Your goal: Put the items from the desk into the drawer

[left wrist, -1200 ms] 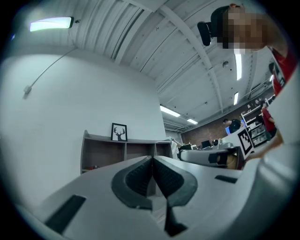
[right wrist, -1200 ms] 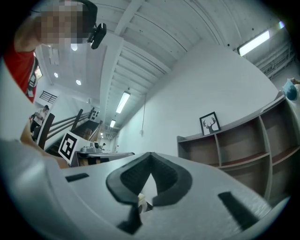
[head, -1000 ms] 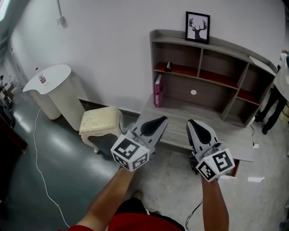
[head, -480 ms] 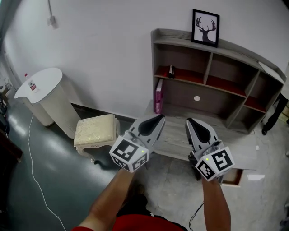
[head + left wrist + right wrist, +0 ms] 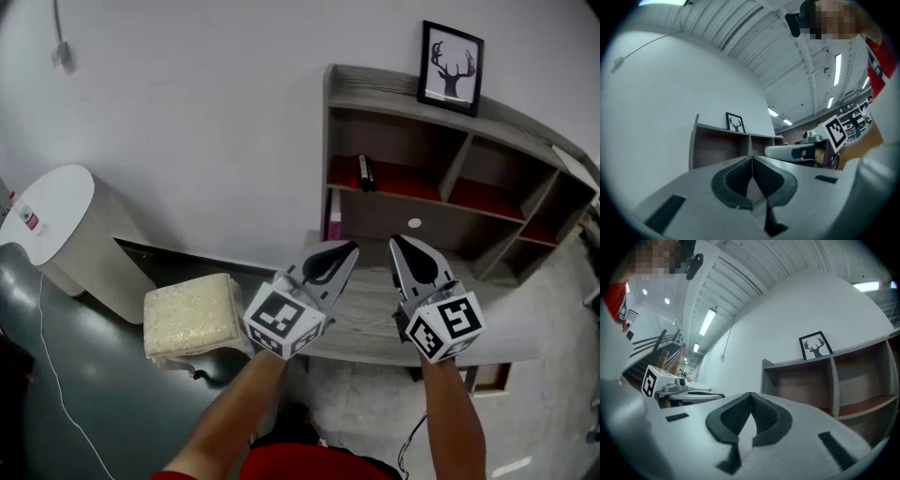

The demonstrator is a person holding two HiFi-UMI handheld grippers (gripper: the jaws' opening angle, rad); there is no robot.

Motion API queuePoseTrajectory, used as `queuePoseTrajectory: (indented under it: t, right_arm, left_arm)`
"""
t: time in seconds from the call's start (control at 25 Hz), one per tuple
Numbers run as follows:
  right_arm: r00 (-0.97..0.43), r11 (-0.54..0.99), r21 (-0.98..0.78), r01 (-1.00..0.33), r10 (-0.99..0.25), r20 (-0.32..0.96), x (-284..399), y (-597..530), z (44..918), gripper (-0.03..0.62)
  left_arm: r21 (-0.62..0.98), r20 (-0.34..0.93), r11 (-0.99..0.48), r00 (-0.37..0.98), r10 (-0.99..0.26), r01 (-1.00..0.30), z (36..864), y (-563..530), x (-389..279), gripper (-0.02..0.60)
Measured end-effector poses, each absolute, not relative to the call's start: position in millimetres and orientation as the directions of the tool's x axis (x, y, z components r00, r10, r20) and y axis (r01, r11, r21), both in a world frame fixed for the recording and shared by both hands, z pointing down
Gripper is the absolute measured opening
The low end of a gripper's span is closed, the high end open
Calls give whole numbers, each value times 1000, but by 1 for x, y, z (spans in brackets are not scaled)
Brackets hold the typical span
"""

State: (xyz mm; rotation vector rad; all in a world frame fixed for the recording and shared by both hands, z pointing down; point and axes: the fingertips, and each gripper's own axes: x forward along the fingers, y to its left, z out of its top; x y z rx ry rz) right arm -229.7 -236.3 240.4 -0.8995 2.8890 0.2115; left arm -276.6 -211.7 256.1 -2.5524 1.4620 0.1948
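At centre of the head view, the left tongs [image 5: 341,256] and right tongs [image 5: 407,253] are held side by side, apart, tips pointing toward the wall. Each pair is fully closed and holds nothing: in the left gripper view the dark ribbed pads of the left tongs [image 5: 752,158] meet along a single seam, and the right gripper view shows the same for the right tongs [image 5: 750,395]. Below both lies the grey wood-grain bench [image 5: 370,328]. On it, against the wall, stands a shelf unit [image 5: 466,148] with red-lined compartments. A slim black object [image 5: 364,172] lies in the upper left compartment; a pink book [image 5: 328,228] stands upright at the unit's lower left end, partly hidden by the left tongs. A framed deer picture [image 5: 451,55] rests on top of the unit. Under the bench's front edge at right shows a reddish-lined box [image 5: 494,377]; whether it is the drawer cannot be told. Left of the bench sit a cushioned stool [image 5: 187,314] and a white round table [image 5: 61,202].
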Motion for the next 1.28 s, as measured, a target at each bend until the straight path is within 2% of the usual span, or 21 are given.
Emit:
queuePoseTrajectory:
  t: [0.52, 0.6, 0.72, 0.92, 1.28]
  right_arm:
    - [-702, 699, 158, -698, -711, 47, -292, -355, 265, 9]
    - [-693, 694, 174, -699, -717, 74, -297, -370, 268, 40]
    - [-684, 691, 200, -695, -721, 112, -305, -388, 276, 44]
    - [-640, 670, 252, -698, -742, 202, -312, -417, 300, 94]
    - [-600, 670, 295, -681, -742, 298, -320, -442, 326, 135]
  left_arm:
    - [-46, -190, -564, 561, -806, -825, 275, -281, -333, 9]
    - [-42, -188, -567, 564, -804, -823, 276, -289, -335, 9]
    - [-43, -185, -563, 560, -808, -826, 278, -300, -340, 9]
    - [-51, -173, -557, 557, -812, -829, 281, -312, -350, 9]
    - [-33, -164, -559, 556, -815, -829, 293, -328, -353, 9]
